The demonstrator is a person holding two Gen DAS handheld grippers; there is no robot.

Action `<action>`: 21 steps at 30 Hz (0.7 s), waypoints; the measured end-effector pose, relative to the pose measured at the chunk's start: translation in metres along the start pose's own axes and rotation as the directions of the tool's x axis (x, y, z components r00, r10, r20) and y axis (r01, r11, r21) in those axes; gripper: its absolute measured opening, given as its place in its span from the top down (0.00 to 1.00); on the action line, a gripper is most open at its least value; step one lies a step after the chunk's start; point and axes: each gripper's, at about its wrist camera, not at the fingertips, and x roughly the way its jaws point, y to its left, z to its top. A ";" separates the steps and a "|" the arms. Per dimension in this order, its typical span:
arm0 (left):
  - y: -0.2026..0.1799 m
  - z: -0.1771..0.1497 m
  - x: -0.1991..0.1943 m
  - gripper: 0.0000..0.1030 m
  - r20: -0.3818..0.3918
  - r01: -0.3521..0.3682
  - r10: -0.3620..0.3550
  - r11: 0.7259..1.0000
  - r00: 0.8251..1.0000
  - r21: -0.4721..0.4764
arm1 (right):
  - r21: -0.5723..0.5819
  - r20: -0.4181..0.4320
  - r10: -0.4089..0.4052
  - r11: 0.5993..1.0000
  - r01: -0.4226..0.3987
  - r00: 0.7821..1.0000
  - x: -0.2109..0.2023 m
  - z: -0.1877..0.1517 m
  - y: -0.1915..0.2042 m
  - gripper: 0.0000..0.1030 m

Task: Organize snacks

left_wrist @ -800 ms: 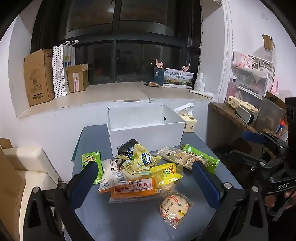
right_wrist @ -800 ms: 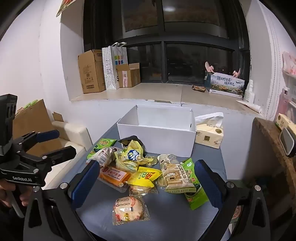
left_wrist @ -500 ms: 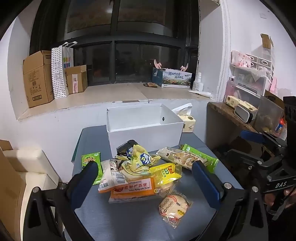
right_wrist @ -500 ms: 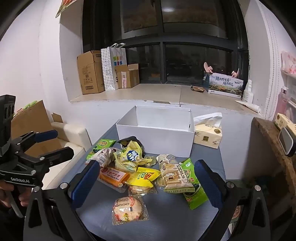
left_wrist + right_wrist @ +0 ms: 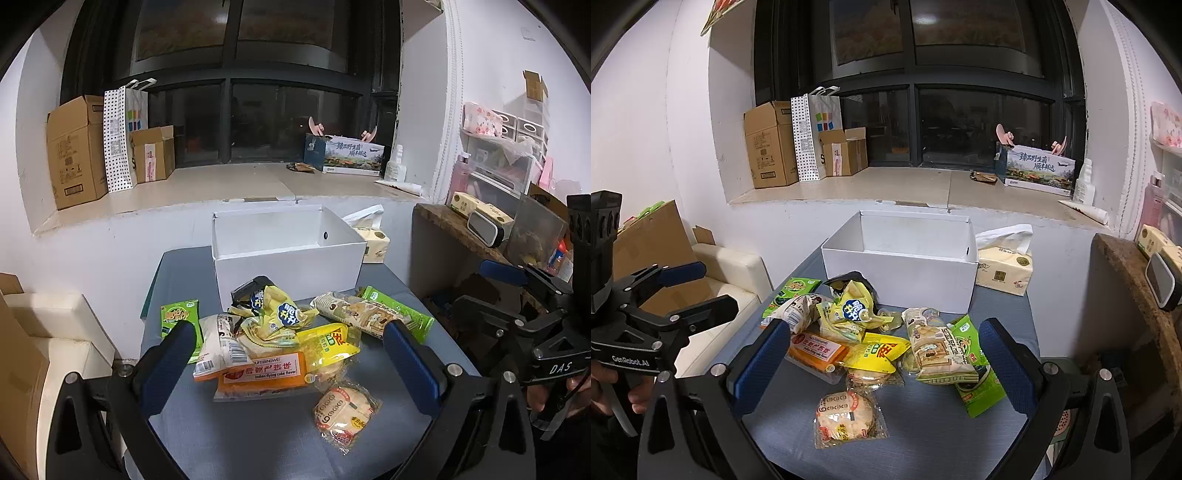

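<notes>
A pile of snack packets lies on the grey table (image 5: 258, 435) in front of an empty white box (image 5: 288, 258), which also shows in the right wrist view (image 5: 905, 273). The pile holds an orange cake pack (image 5: 262, 373), a yellow packet (image 5: 328, 343), a round cracker pack (image 5: 345, 410), a beige biscuit pack (image 5: 354, 314) and green packets (image 5: 181, 321). My left gripper (image 5: 288, 365) is open and empty, held above the near side of the pile. My right gripper (image 5: 882, 365) is open and empty, also over the near side.
A tissue pack (image 5: 1004, 269) stands right of the box. A wooden shelf (image 5: 461, 232) with clutter is on the right. A cream seat (image 5: 727, 273) and cardboard are on the left. Cardboard boxes (image 5: 74, 151) and a paper bag stand on the window ledge.
Both grippers have drifted slightly; the view has barely shifted. Nothing on the table has moved and both stay open.
</notes>
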 end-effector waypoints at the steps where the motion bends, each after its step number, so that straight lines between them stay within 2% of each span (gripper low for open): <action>1: 0.001 0.000 -0.001 0.00 0.002 -0.002 0.002 1.000 1.000 -0.003 | 0.000 -0.001 -0.001 1.000 0.001 1.000 0.000 0.000 0.000 0.00; 21: 0.003 0.000 0.000 0.00 -0.010 -0.003 0.003 1.000 1.000 -0.007 | 0.000 -0.001 0.003 1.000 -0.003 1.000 -0.001 -0.001 0.000 0.00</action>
